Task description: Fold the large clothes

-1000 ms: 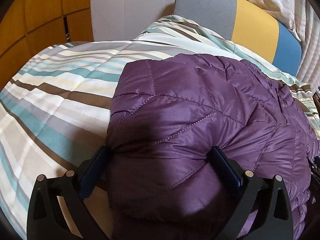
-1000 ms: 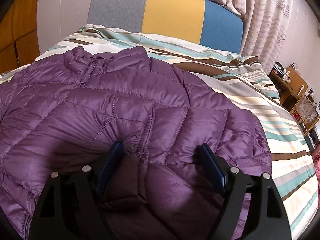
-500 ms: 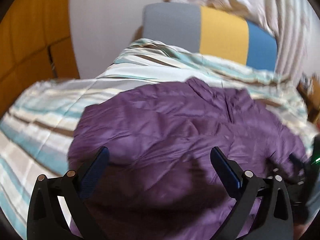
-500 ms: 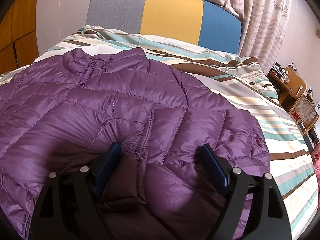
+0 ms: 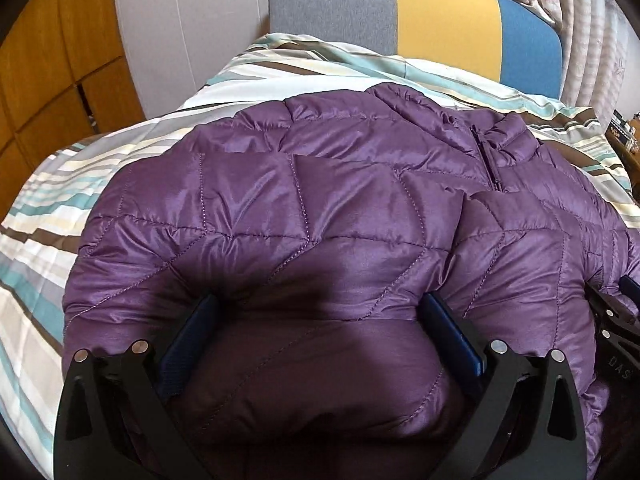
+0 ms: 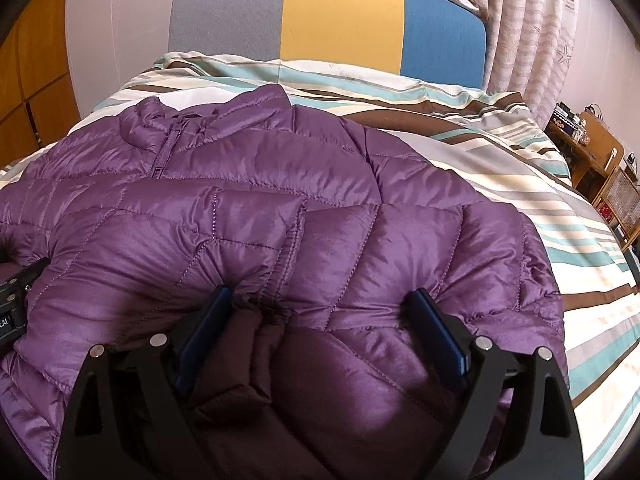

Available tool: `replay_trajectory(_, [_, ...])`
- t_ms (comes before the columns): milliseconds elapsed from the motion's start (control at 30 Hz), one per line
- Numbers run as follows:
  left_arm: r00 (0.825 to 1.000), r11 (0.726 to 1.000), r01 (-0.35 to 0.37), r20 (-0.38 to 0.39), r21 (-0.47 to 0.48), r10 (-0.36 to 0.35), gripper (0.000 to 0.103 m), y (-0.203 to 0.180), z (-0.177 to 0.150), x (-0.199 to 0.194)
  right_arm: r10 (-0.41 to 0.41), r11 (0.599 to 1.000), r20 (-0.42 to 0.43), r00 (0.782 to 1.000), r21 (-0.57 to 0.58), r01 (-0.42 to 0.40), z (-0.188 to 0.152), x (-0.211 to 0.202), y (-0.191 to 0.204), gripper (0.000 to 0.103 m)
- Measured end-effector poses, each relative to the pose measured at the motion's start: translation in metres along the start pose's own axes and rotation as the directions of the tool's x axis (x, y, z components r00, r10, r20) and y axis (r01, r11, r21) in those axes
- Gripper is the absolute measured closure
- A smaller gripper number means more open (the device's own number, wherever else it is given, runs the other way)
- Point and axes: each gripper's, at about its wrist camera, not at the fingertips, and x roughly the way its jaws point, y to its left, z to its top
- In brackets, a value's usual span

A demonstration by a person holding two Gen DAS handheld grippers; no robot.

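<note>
Lying zipped and front-up across the striped bed cover [image 5: 60, 216], the shiny purple quilted puffer jacket [image 5: 320, 208] fills the near part of the bed, its collar toward the grey, yellow and blue padded headboard [image 6: 340, 20]. The left tool [image 5: 320, 320] hangs over the jacket's near edge with its blue-padded jaws spread wide — puffy fabric bulges up between them, but the pads do not pinch it. The right tool [image 6: 324, 316] sits just beside it over the neighbouring stretch of hem; its jaws are opening, with a folded bundle of purple fabric between them and the pads no longer pressing it. Wooden cabinet doors [image 5: 48, 60] stand left of the bed, and pale patterned curtains [image 6: 536, 28] hang to the right.
</note>
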Motion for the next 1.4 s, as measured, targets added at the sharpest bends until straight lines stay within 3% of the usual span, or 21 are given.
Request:
replay_trajectory(300, [0.998, 0.997, 0.053, 0.032, -0.062, -0.051, 0.003, 0.016, -0.017, -0.043, 0.023, 0.999, 0.022, 0.999, 0.025, -0.024, -0.002, -0.008, -0.005, 0.012])
replay_trajectory(367, [0.997, 0.995, 0.064, 0.044, -0.080, -0.061, 0.003, 0.022, -0.025, -0.056, 0.015, 1.000, 0.059, 0.998, 0.025, -0.016, -0.004, -0.018, -0.005, 0.012])
replay_trajectory(533, [0.998, 0.997, 0.064, 0.029, -0.038, -0.063, 0.003, 0.027, -0.041, -0.069, 0.061, 0.998, 0.123, 0.991, -0.013, -0.060, -0.013, -0.052, -0.001, 0.011])
replay_trajectory(667, [0.994, 0.994, 0.095, 0.064, -0.052, -0.091, 0.003, 0.031, -0.034, -0.078, 0.117, 0.993, 0.099, 0.988, -0.020, -0.116, -0.008, -0.060, -0.007, 0.011])
replay_trajectory(767, [0.995, 0.998, 0.058, 0.084, -0.020, -0.056, 0.003, 0.025, -0.014, -0.077, 0.147, 0.988, 0.082, 0.986, 0.028, -0.150, 0.007, -0.054, -0.018, 0.013])
replay_trajectory(900, [0.995, 1.000, 0.003, 0.097, -0.008, -0.002, 0.003, 0.016, 0.029, -0.057, 0.159, 0.983, 0.086, 0.984, 0.074, -0.165, 0.032, -0.041, -0.024, 0.027])
replay_trajectory(1067, [0.996, 0.996, -0.077, 0.038, -0.046, 0.079, 0.003, 0.011, 0.080, -0.010, 0.108, 0.992, 0.047, 0.993, 0.053, -0.110, 0.075, -0.004, -0.023, 0.051])
replay_trajectory(1233, [0.990, 0.989, -0.139, -0.014, -0.046, 0.138, 0.003, 0.005, 0.105, 0.038, 0.094, 0.995, -0.005, 0.996, 0.014, -0.094, 0.101, 0.038, -0.014, 0.053])
replay_trajectory(1333, [0.986, 0.986, -0.160, -0.047, -0.042, 0.158, 0.003, 0.003, 0.104, 0.067, 0.086, 0.996, -0.049, 0.995, 0.017, -0.085, 0.104, 0.066, -0.012, 0.053])
replay_trajectory(1400, [0.986, 0.984, -0.167, -0.026, -0.054, 0.166, 0.003, 0.006, 0.100, 0.073, 0.070, 0.997, -0.047, 0.996, 0.037, -0.069, 0.101, 0.078, -0.014, 0.053])
